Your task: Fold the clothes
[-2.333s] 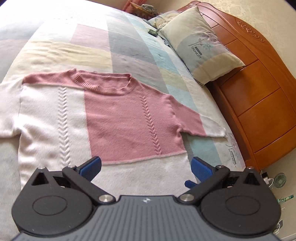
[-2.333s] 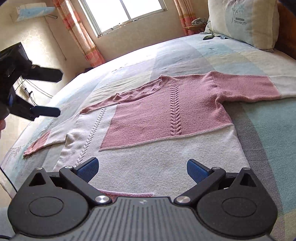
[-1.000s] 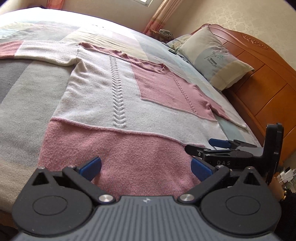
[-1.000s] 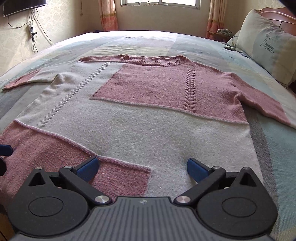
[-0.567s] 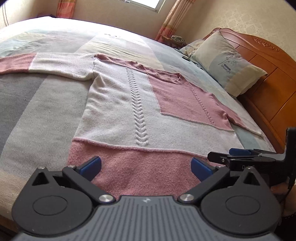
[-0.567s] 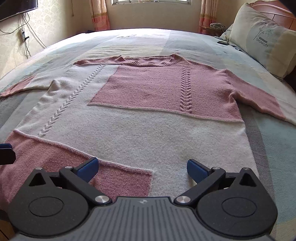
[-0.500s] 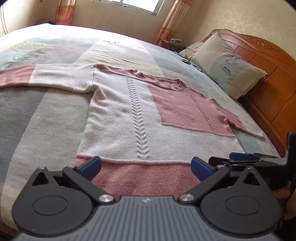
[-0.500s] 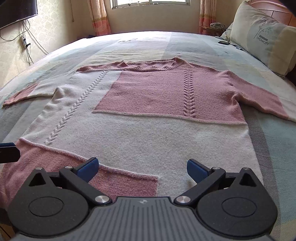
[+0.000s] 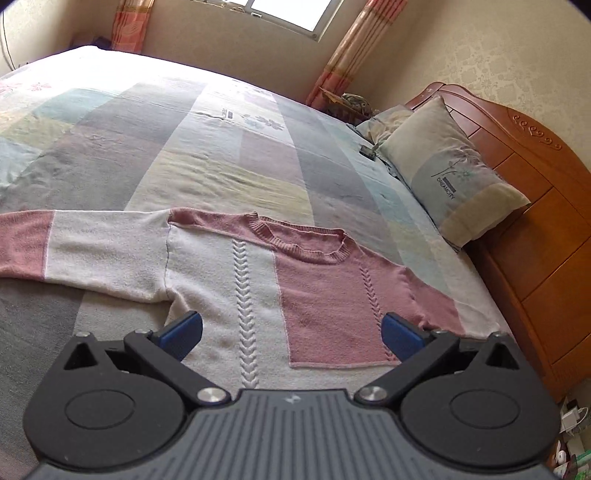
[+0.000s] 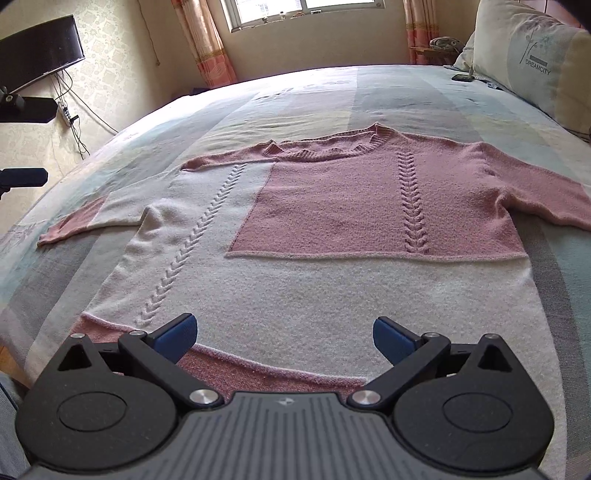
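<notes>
- The sweater [image 10: 332,229] lies flat on the bed [image 10: 406,96], front up, straight ahead of your right gripper [image 10: 282,338]. Its collar points away from you toward the window [image 10: 306,9] and its hem sits just under your spread right jaws.
- Its long axis runs sleeve to sleeve, crosswise to both pairs of jaws. One sleeve reaches out past your left jaw side, the other past your right toward the pillow [image 10: 535,62].
- Your left gripper [image 9: 291,334] also has its jaws spread wide, holding nothing. The sweater [image 9: 258,280] lies just beyond them, collar away from you.
- Half a second ago the pink hem band filled the space between your left jaws. Now they frame the white and pink chest panels, and your right gripper has gone from the left view.
- In the right view, the sweater sits a little farther ahead of the jaws than before.
- The pillow [image 9: 450,177], beyond your left gripper's right jaw, reads "DREAMCITY".
</notes>
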Motion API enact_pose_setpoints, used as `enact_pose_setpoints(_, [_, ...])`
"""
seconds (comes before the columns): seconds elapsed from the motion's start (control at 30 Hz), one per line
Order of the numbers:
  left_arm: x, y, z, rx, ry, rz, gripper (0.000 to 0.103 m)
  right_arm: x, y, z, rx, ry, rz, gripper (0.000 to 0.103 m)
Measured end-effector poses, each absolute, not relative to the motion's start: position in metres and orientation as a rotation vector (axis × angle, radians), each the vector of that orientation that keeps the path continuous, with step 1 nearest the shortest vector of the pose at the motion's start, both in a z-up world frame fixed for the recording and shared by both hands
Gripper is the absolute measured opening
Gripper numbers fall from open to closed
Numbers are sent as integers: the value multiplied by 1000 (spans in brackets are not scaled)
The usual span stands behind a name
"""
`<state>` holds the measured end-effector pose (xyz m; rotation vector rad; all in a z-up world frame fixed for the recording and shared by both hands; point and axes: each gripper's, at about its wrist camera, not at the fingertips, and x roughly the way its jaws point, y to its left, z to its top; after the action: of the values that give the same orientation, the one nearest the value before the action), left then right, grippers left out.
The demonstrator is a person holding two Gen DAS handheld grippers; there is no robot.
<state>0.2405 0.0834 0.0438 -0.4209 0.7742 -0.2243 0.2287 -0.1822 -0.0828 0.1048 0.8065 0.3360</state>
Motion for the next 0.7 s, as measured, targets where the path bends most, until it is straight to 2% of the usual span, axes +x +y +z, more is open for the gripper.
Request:
enact_pose_setpoints(0.2, [250,64,-4,-454,778,-280,102,228,-184,-84,114,817,339,103])
enact_pose_setpoints(0.5, [238,85,-81,-497,915,-181,102,229,-189,-86,116,830,323,103])
enact_pose_setpoints(0.7, [228,127,-76,-503,857,-104,102,231,-185,-88,103,842,330,103])
